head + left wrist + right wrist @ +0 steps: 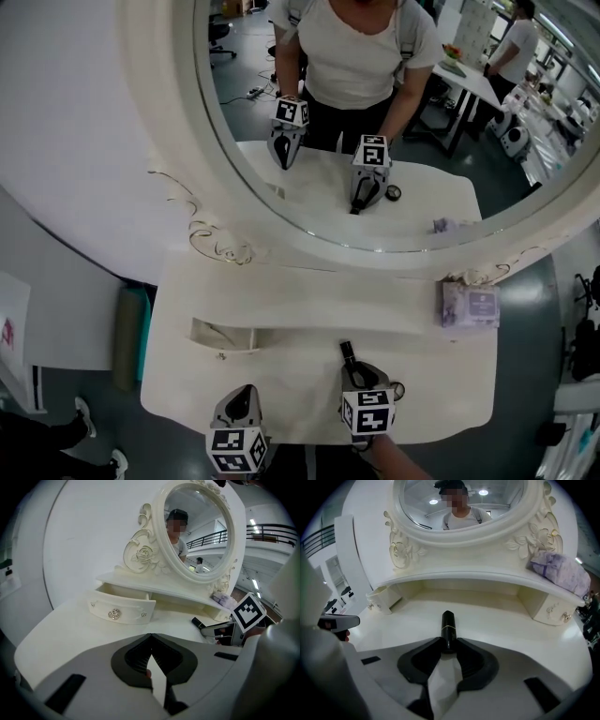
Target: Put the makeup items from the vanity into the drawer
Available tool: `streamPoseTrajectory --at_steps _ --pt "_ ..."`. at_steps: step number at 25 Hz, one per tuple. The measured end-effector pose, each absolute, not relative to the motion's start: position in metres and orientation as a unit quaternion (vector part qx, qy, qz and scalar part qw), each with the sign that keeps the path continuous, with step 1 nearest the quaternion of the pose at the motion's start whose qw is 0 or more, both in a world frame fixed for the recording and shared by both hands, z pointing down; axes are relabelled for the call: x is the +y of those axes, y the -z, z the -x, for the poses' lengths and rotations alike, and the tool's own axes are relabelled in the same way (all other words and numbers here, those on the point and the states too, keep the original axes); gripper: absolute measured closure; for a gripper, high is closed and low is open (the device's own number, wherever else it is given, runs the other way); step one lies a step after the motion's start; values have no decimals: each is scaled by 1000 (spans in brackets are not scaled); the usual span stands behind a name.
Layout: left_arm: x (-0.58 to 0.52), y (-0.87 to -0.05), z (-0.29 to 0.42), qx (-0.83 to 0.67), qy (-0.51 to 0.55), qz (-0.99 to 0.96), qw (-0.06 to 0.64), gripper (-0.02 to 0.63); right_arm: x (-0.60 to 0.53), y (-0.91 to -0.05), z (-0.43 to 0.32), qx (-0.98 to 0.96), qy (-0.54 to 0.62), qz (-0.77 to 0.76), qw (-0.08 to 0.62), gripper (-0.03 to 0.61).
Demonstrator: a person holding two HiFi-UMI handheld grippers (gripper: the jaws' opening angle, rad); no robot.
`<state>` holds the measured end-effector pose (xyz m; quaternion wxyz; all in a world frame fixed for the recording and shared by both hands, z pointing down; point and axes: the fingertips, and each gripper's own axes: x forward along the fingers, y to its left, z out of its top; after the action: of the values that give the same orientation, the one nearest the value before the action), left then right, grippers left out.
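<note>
White vanity worktop point(281, 384), oval mirror point(422, 159) behind, grey floor point(534, 323) around. Left drawer point(123, 610) stands pulled open. Purple tissue pack point(471, 306) on the shelf point(356, 300), right end. Right hand-held gripper point(449, 645) clamped on a black lipstick point(448, 627) over the worktop's front middle. Left hand-held gripper point(151, 637) has jaws together, nothing between.

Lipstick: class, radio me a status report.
Right gripper: jaws shut on black lipstick. Left gripper: jaws shut, empty. Drawer open, nothing blocking it.
</note>
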<state>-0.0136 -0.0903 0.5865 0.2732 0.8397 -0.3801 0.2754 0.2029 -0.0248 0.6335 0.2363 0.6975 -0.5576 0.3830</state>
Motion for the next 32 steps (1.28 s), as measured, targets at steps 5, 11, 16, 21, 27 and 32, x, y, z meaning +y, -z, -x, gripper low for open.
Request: streamPoseTrajectory --at_steps 5,11,16,21,27,32 --pt "-87 -590 18 -387 -273 -835 279 607 -24 -633 -202 -563 -378 -693 246 463" --pt "-85 -589 24 -394 -268 -833 282 606 -23 -632 -202 -570 -376 -691 238 468" --pt "-85 -587 29 -403 -262 -830 282 606 -21 -620 -199 -577 -368 -697 212 469" --pt "-84 -580 36 -416 -251 -826 285 607 -18 -604 -193 -591 -356 -694 206 469" --pt "-84 -569 42 -429 -232 -826 282 606 -21 -583 -182 -612 -341 -683 206 469" --pt "-85 -557 53 -443 -217 -825 278 607 -25 -561 -165 -633 -323 -673 205 469"
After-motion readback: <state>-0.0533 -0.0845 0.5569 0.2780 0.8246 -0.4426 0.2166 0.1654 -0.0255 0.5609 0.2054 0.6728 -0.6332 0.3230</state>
